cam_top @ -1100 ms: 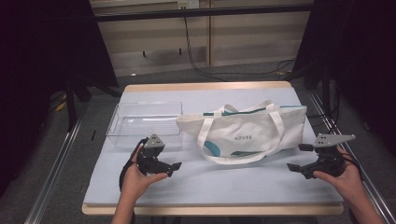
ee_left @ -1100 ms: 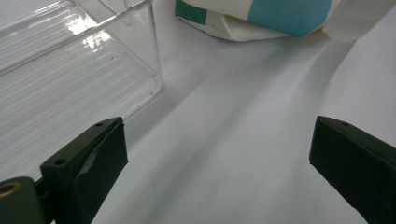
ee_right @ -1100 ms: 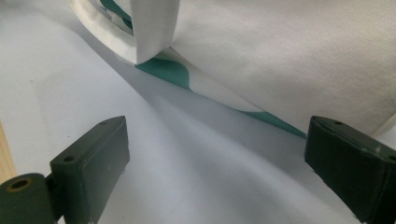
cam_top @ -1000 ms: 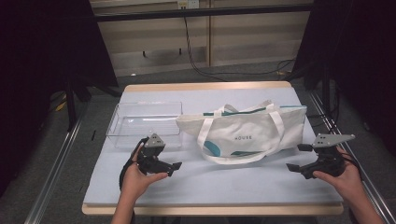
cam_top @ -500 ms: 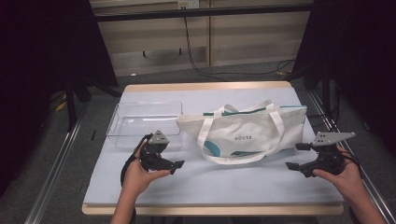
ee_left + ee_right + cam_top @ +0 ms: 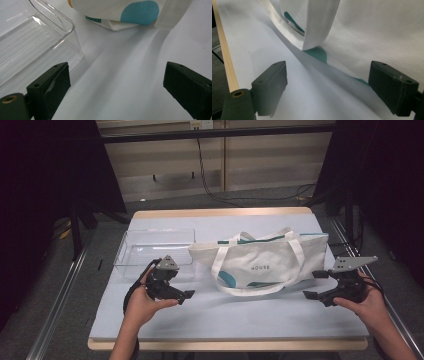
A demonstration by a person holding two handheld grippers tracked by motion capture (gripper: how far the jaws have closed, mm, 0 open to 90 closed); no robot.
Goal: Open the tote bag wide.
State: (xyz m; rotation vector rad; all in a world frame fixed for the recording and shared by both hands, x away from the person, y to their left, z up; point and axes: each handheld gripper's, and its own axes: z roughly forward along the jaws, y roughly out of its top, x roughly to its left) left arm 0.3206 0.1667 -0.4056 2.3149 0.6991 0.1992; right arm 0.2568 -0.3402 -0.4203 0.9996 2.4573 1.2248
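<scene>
A cream tote bag (image 6: 260,262) with teal patches and long handles lies on its side in the middle of the pale table (image 6: 240,320). My left gripper (image 6: 181,289) hovers left of the bag, open and empty. Its own view shows the left gripper (image 6: 117,82) facing the bag's bottom corner (image 6: 117,10). My right gripper (image 6: 314,285) sits at the bag's right end, open. Its jaws have just been closing a little with nothing between them. In its own view the right gripper (image 6: 329,85) faces the bag's cloth (image 6: 374,30) and a hanging strap (image 6: 317,25) just ahead.
A clear plastic tray (image 6: 150,247) stands behind the left gripper, and its near corner (image 6: 32,45) is close to the left jaw. The table's wooden edge (image 6: 225,55) runs along the left of the right gripper view. Metal rails flank the table.
My left gripper has lifted a little off the table and edged toward the bag. The right hand has hardly moved. The bag and tray lie as before.
</scene>
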